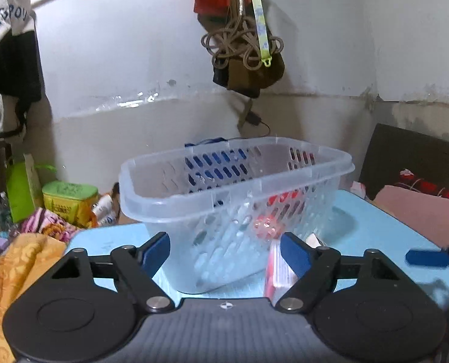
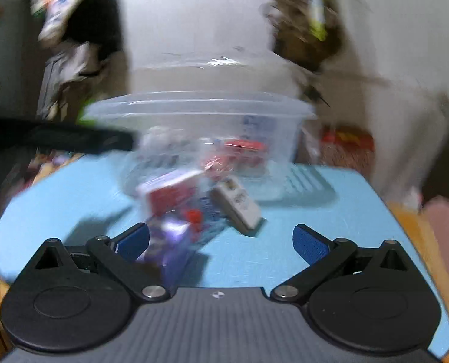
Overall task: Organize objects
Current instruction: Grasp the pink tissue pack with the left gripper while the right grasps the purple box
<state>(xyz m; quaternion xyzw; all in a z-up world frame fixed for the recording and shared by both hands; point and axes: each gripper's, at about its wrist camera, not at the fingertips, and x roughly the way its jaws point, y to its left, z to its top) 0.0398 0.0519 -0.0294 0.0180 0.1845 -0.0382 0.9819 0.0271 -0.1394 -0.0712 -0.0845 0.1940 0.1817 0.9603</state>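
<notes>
A clear perforated plastic basket (image 1: 233, 187) stands on the light blue table (image 1: 375, 227); it shows blurred in the right wrist view (image 2: 200, 112). My left gripper (image 1: 224, 251) is open, its fingers close in front of the basket's near wall, holding nothing. A red and white box (image 1: 277, 269) lies by its right finger. My right gripper (image 2: 221, 242) is open and empty above the table. In front of it lie a red and white box (image 2: 170, 193), a white adapter (image 2: 239, 204), a purple packet (image 2: 176, 236) and a red-capped item (image 2: 194, 216). Red items show inside the basket (image 1: 266, 227).
The other gripper's blue finger (image 1: 427, 258) shows at the table's right side. Bedding and cloth (image 1: 27, 257) lie left of the table, with a green box (image 1: 70, 196) behind. Bags and rope (image 1: 242, 45) hang on the wall. A pink pillow (image 1: 421, 211) lies at right.
</notes>
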